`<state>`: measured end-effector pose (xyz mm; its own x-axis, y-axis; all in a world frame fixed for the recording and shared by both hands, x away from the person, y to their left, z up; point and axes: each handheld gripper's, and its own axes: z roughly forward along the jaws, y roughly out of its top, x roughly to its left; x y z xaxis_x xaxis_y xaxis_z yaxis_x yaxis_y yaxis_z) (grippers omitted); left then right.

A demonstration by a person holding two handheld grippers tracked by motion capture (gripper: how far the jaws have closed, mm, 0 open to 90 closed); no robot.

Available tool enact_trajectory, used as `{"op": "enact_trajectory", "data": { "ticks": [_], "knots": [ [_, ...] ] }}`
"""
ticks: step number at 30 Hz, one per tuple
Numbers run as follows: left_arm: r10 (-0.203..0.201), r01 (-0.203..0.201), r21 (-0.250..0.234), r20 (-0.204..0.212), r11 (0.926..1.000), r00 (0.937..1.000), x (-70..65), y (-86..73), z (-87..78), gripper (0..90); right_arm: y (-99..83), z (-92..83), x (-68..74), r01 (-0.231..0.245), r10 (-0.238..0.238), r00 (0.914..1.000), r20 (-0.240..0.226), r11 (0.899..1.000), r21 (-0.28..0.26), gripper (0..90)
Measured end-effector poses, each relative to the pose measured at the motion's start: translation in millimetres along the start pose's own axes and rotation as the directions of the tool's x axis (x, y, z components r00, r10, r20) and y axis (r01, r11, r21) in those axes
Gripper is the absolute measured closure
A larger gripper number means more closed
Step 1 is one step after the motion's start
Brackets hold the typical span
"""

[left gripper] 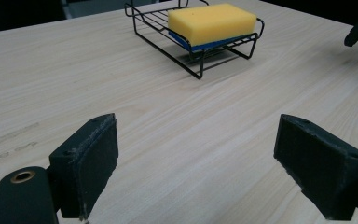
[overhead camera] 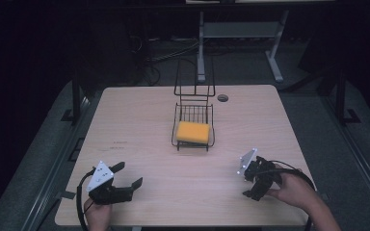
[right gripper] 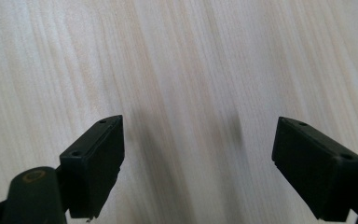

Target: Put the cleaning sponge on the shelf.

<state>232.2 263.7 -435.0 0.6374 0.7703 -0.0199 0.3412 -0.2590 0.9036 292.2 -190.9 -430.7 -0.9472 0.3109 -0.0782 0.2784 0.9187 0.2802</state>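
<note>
High view shows both tongs, left (overhead camera: 126, 176) and right (overhead camera: 257, 179), spread apart and empty near the desk's (overhead camera: 139, 120) front edge, while the yellow rectangular sponge (overhead camera: 192, 132), probably light, soft and best pinched across its long sides, lies in the black wire rack (overhead camera: 177, 126) mid-desk

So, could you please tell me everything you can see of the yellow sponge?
The sponge is a rectangular block, yellow on top with a thin blue layer underneath, porous-looking. It lies flat in the black wire rack at mid-table, resting on the rack's wires. Neither hand-held gripper touches it; both are near the table's front edge.
</note>
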Motion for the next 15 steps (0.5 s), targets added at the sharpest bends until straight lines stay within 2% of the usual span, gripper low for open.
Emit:
{"op": "enact_trajectory", "data": {
  "ticks": [9, 15],
  "knots": [
    [0.0, 0.0, 0.002, 0.001, 1.0, 1.0, -0.5, 0.0, 0.6, 13.0, -15.8, -1.7, 5.9, -0.023, 0.023, 0.9997, 0.009, 1.0, -0.008, 16.8],
    [0.004, -0.004, 0.003, -0.002, 1.0, 1.0, -1.1, 0.4, 0.7, 13.0, -23.6, -3.9, 10.6, -0.039, 0.04, 0.9989, 0.023, 0.999, -0.032, 16.9]
  ]
}}
